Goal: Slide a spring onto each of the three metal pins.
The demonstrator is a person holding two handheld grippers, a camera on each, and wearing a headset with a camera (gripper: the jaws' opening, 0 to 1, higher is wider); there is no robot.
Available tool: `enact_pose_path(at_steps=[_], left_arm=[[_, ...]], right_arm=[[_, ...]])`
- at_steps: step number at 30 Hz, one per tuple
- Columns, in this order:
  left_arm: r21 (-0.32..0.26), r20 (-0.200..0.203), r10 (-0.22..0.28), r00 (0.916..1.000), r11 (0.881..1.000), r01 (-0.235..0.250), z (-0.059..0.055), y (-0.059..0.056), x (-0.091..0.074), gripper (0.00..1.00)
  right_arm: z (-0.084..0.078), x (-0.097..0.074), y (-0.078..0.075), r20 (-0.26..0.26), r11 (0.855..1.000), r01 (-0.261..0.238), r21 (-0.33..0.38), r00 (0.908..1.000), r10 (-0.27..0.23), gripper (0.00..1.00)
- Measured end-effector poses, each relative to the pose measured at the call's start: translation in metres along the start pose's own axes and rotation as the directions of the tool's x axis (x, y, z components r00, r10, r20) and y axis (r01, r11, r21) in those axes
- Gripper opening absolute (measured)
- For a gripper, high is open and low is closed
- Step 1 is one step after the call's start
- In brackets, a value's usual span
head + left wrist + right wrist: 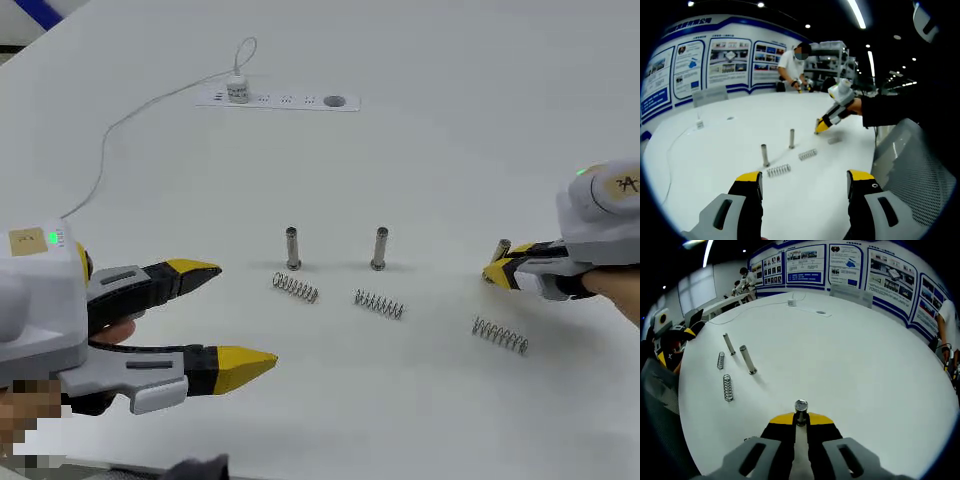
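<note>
Firstly, the fingers (782, 421) of the right gripper (497, 270) were closed on the right-hand pin (503, 246), low on its shaft, with the pin upright on the white surface (420, 170). The fingers (245, 362) of the left gripper (243, 314) were spread wide and held nothing, well left of the parts. The left pin (292, 248) and middle pin (380, 247) stood upright, untouched. The left spring (295, 287), middle spring (379, 304) and right spring (500, 335) lay flat, each near its pin, none threaded. A power strip (280, 100) lay at the far side.
</note>
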State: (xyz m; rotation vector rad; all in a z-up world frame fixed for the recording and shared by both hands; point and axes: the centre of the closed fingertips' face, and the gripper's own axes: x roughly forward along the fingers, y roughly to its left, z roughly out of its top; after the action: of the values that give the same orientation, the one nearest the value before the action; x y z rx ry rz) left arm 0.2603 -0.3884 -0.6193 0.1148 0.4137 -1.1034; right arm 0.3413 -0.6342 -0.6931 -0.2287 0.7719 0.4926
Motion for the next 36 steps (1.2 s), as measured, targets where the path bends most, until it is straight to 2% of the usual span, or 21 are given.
enact_pose_path(at_steps=[8, 14, 20, 23, 25, 27, 33, 36], left_arm=[[0.001, 0.000, 0.002, 1.0000, 1.000, -0.002, 0.000, 0.000, 0.000, 0.70], [0.004, 0.004, -0.001, 1.0000, 1.000, 0.001, 0.001, -0.001, 0.000, 0.70], [0.007, 0.008, -0.007, 0.9999, 1.000, 0.007, 0.002, -0.002, 0.000, 0.70], [0.008, 0.008, -0.013, 0.9999, 1.000, 0.012, 0.002, -0.003, 0.001, 0.70], [0.009, 0.006, -0.017, 0.9998, 1.000, 0.017, 0.001, -0.004, 0.001, 0.70], [0.010, 0.005, -0.020, 0.9998, 1.000, 0.020, 0.001, -0.004, 0.002, 0.70], [0.007, 0.015, -0.016, 0.9998, 1.000, 0.016, 0.003, -0.004, 0.000, 0.70], [0.004, 0.020, -0.011, 0.9997, 1.000, 0.011, 0.003, -0.003, -0.001, 0.70]], right_arm=[[0.003, -0.002, 0.002, 0.005, 1.000, -0.004, -0.024, 1.0000, 0.004, 0.11], [0.007, -0.020, -0.001, 0.028, 1.000, 0.010, -0.023, 0.9996, -0.010, 0.13], [-0.001, -0.035, 0.011, 0.024, 1.000, -0.003, -0.030, 0.9997, 0.003, 0.14], [-0.003, -0.040, 0.022, 0.016, 0.998, -0.039, -0.046, 0.9991, 0.039, 0.14], [-0.007, -0.041, 0.037, -0.018, 0.992, -0.112, -0.064, 0.9936, 0.111, 0.14], [-0.010, -0.041, 0.049, -0.054, 0.983, -0.157, -0.100, 0.9869, 0.152, 0.15], [-0.018, -0.031, 0.063, -0.122, 0.967, -0.204, -0.150, 0.9747, 0.187, 0.15], [-0.022, -0.028, 0.068, -0.168, 0.954, -0.227, -0.196, 0.9661, 0.196, 0.15]])
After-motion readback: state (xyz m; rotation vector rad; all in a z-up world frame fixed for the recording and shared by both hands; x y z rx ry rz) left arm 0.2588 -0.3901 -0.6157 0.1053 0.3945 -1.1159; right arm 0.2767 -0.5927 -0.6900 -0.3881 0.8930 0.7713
